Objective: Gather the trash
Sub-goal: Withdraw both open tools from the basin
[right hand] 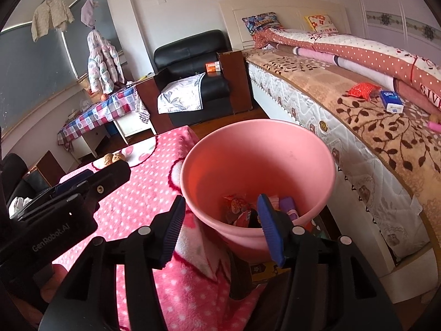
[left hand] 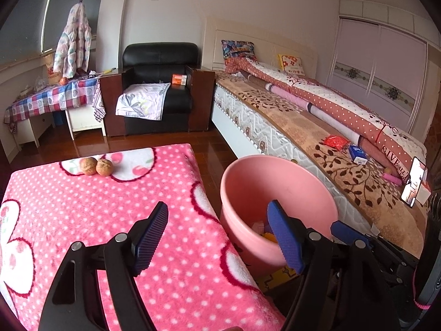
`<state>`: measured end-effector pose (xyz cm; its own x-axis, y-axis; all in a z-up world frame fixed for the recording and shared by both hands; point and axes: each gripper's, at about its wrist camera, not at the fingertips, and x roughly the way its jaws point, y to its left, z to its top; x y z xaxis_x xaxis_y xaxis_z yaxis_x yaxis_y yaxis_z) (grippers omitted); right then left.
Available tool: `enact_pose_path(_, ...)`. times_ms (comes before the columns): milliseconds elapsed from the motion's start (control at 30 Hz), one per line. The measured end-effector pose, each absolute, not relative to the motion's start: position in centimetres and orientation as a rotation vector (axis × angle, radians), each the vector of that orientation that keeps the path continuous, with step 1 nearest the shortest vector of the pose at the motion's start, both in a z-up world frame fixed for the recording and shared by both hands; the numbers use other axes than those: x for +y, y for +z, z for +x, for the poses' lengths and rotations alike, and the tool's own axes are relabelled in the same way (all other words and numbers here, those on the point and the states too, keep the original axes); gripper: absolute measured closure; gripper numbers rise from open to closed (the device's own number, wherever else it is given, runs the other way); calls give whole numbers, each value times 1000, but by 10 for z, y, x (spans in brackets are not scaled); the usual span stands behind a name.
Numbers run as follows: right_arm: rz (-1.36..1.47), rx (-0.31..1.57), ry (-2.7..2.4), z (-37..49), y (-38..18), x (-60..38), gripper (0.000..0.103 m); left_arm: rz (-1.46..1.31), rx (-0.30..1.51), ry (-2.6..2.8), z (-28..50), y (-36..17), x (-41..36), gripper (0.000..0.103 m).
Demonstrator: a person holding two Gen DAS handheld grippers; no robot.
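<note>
Two walnuts (left hand: 96,167) lie touching at the far end of our pink polka-dot blanket (left hand: 124,220), well ahead of the left gripper (left hand: 220,237), whose jaws are spread and hold nothing. From the right wrist, we see the right gripper (right hand: 224,231) equally spread over the near rim of the pink bucket (right hand: 209,154), wrappers (right hand: 238,208) lying at its bottom.

Right gripper (right hand: 220,230) gapes empty above pink bin (right hand: 325,171) holding wrappers (right hand: 237,207)
</note>
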<state>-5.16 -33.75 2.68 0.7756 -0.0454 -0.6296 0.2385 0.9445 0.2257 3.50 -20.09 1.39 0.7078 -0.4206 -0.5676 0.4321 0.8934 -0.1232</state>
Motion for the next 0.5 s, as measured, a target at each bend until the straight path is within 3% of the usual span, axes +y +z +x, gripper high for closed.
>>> enact_pose_path(500, 278, 653, -164, -54, 35, -321, 48, 0, 602, -449, 29, 20, -181, 30)
